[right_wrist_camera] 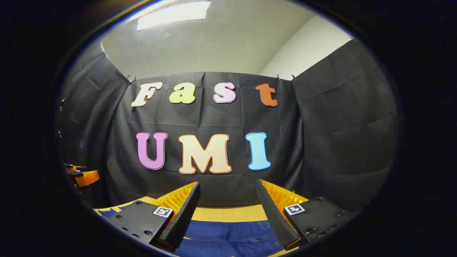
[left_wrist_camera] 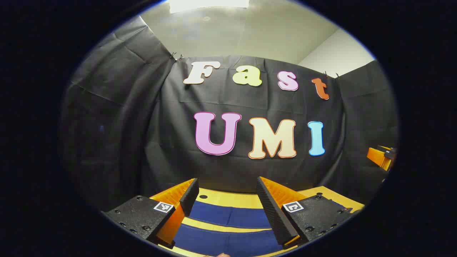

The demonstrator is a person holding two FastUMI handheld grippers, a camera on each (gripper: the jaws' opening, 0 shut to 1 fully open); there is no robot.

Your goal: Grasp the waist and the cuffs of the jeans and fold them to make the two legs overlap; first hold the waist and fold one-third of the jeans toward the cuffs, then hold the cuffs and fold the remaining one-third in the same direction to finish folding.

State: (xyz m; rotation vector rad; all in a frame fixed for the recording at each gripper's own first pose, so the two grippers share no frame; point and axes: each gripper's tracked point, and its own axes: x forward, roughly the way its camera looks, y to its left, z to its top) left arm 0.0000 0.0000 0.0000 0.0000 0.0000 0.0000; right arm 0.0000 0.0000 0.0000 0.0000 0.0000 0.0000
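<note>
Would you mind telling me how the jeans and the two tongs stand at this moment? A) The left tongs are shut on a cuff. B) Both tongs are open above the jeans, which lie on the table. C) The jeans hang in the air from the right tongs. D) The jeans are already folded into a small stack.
B: the left tongs and right tongs show a wide gap between their fingers, with the jeans flat on the table below.

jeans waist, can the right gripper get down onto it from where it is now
Probably yes. The right gripper is open above the jeans, which lie flat on the table, and nothing sits between its fingers and the denim. The left gripper is well aside.
</note>
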